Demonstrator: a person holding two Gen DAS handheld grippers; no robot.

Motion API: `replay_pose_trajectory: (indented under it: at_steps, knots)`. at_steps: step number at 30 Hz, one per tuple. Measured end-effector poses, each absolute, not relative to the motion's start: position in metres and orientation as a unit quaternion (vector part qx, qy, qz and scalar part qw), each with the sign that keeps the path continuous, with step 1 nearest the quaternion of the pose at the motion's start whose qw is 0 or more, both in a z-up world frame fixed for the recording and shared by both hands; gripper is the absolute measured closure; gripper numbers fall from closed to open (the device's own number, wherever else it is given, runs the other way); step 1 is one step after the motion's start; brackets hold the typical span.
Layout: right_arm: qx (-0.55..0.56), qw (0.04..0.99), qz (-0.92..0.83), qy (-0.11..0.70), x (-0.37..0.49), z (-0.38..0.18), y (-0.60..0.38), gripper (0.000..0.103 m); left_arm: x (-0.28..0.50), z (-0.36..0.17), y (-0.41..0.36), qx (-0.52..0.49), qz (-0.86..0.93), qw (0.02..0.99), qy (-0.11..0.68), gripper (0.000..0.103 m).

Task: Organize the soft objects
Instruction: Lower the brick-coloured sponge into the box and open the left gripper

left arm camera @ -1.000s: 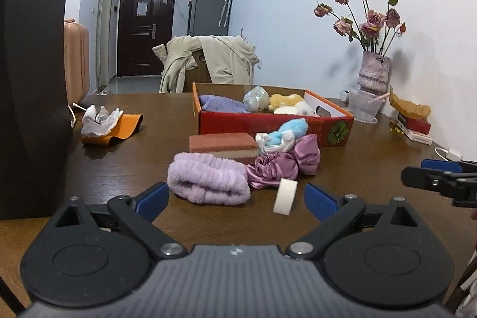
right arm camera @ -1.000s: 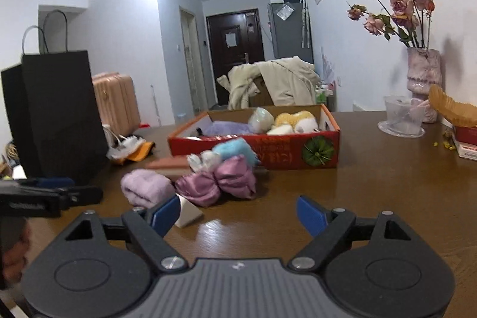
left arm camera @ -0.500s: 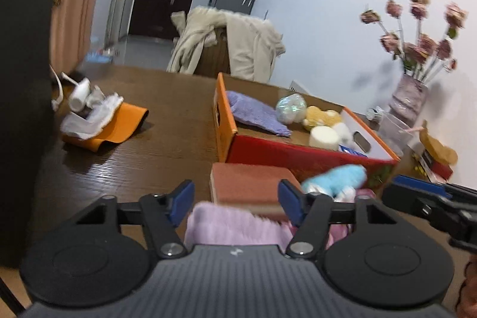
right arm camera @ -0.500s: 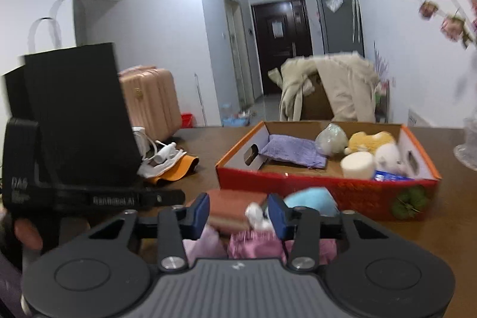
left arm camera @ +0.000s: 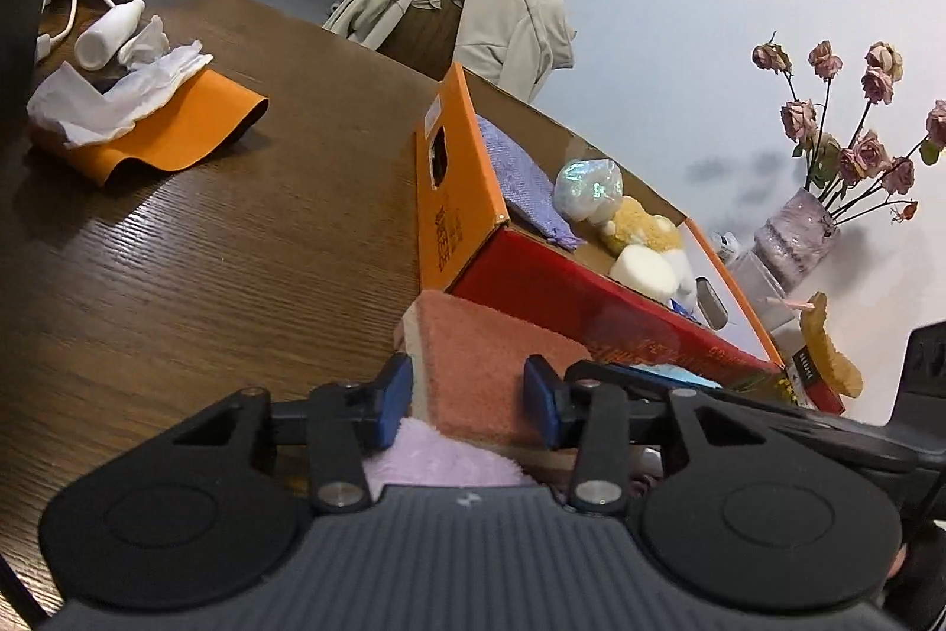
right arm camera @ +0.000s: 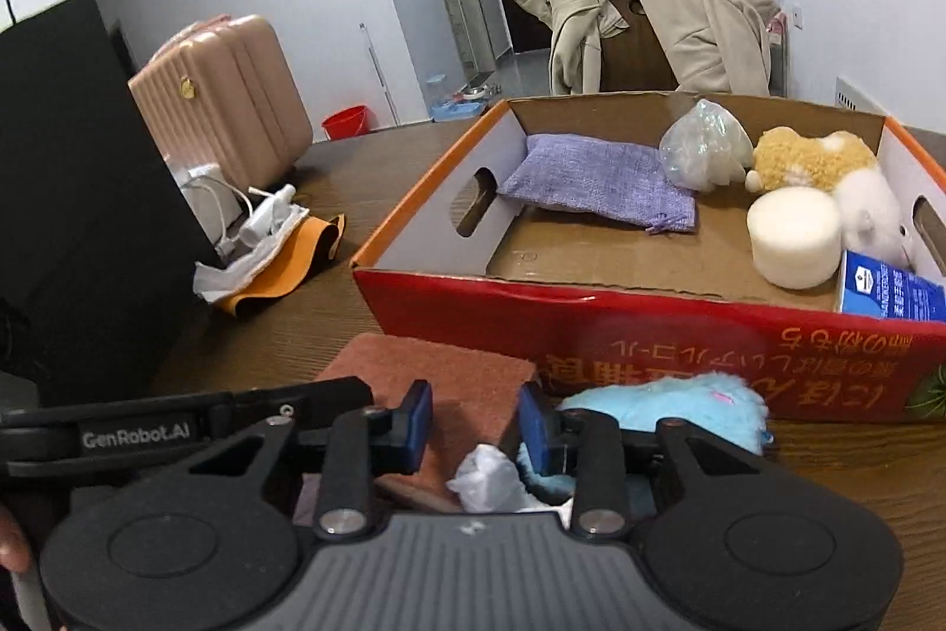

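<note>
Just in front of the red box (right arm camera: 650,329), both sets of jaws have been narrowed, the left gripper (left arm camera: 467,397) around the lilac towel (left arm camera: 437,459), the right gripper (right arm camera: 473,424) over the white-and-blue plush (right arm camera: 662,409), so grasps seem imminent though contact cannot be told.

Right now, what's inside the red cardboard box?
Red cardboard box: purple pouch, iridescent bag, tan plush, white sponge cylinder, blue packet. Near wall hides the front floor.
</note>
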State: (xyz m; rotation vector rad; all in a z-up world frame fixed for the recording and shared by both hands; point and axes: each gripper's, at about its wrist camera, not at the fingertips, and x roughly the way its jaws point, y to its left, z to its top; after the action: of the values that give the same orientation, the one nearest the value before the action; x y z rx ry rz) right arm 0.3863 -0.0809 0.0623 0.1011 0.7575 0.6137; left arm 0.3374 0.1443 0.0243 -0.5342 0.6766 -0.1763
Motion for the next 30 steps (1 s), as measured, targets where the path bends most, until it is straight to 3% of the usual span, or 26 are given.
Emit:
replay_pose_trajectory:
  at_steps: [3,11,17,22,24,30]
  knots:
    - [0.042,0.883,0.293,0.365,0.391,0.059,-0.080,0.071,0.339,0.023,0.143,-0.257,-0.081,0.904,0.332,0.064]
    - [0.088,0.851,0.317,0.410,0.397,0.055,-0.092,0.059,0.328,0.027,0.134,-0.253,-0.088,0.903,0.335,0.065]
    - [0.126,0.877,0.317,0.337,0.365,0.078,-0.119,0.059,0.298,0.064,0.112,-0.237,-0.106,0.924,0.281,0.065]
    - [0.133,0.899,0.324,0.263,0.338,0.131,-0.146,0.066,0.274,0.116,0.096,-0.226,-0.125,0.942,0.215,0.064]
    - [0.159,0.895,0.329,0.254,0.340,0.146,-0.161,0.074,0.273,0.134,0.090,-0.220,-0.125,0.946,0.203,0.064]
    - [0.186,0.889,0.331,0.258,0.382,0.168,-0.178,0.076,0.318,0.160,0.083,-0.226,-0.121,0.945,0.205,0.065]
